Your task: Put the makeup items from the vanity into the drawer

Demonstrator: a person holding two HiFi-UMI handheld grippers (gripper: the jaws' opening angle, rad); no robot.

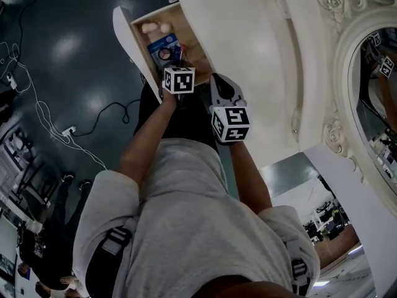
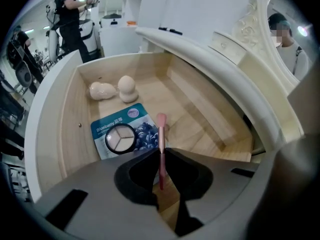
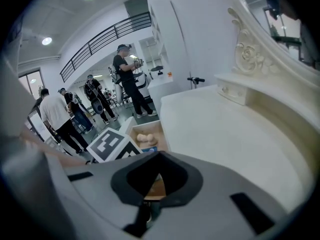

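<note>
left hand-held gripper (image 2: 161,153) clamps pink brush (image 2: 161,130)

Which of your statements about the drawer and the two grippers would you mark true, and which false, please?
1. The left gripper is shut on a pink brush. True.
2. The drawer is closed. False: it stands open.
3. Two beige sponges lie in the drawer. True.
4. The round compact lies on bare wood. False: it rests on the blueberry packet.
5. The right gripper holds a sponge. False: it is shut and empty.
</note>
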